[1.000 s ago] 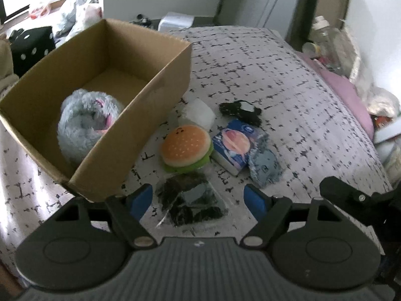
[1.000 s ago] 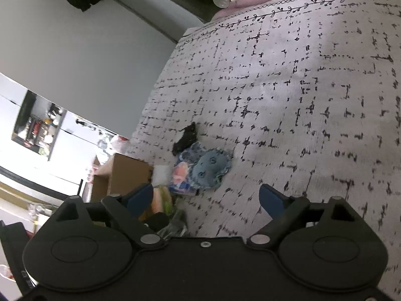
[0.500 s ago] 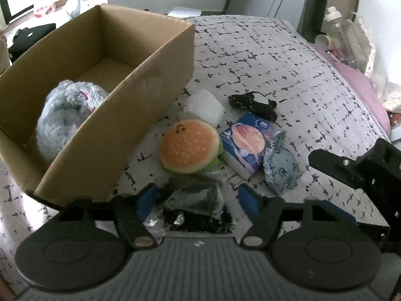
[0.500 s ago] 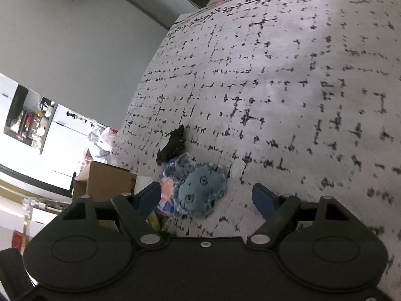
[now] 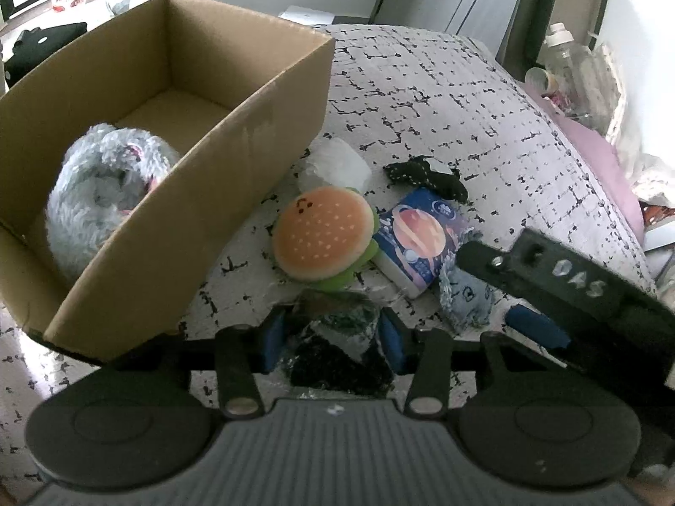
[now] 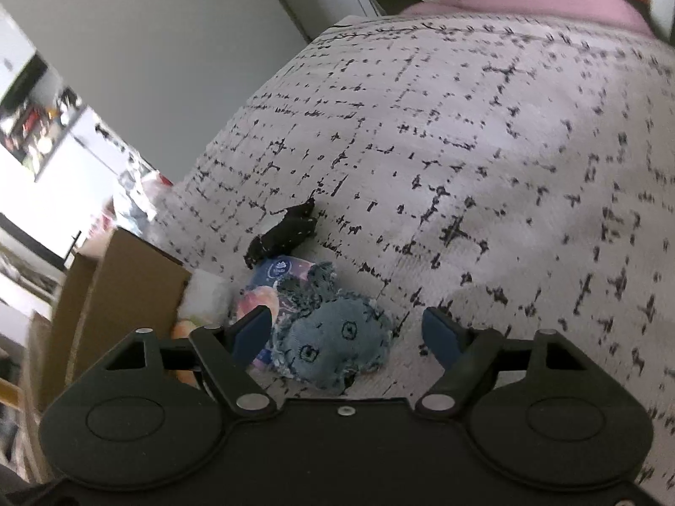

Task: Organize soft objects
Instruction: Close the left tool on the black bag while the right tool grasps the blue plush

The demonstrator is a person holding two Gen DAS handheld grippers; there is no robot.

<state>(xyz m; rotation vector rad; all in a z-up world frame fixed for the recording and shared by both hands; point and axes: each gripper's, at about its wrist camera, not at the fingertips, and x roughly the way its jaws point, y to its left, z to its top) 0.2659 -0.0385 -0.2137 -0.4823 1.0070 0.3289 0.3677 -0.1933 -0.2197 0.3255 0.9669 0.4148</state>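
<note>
On the patterned bedspread (image 5: pixel 443 97), my left gripper (image 5: pixel 333 337) is closing, and its blue pads press a crumpled clear bag of dark fabric (image 5: pixel 337 362). Just beyond lie a burger plush (image 5: pixel 322 238), a tissue pack (image 5: pixel 417 240), a white soft lump (image 5: pixel 337 164) and a black cloth piece (image 5: pixel 426 173). A fluffy grey plush (image 5: pixel 97 194) sits inside the cardboard box (image 5: pixel 253 126). My right gripper (image 6: pixel 346 331) straddles the blue denim toy (image 6: pixel 333 345); its jaws are closing, and the right pad stands apart from the toy. One of its fingers (image 5: pixel 548 274) crosses the left wrist view.
The box stands at the left, close to the burger plush. A pink pillow (image 5: pixel 590 147) and a plastic bottle (image 5: pixel 565 63) sit at the bed's right edge. Bare bedspread stretches beyond the objects (image 6: pixel 506 147).
The left jaws narrowed onto the bag, which bunched up between the pads. The right gripper moved in toward the denim toy, rolled, and its jaws narrowed around it.
</note>
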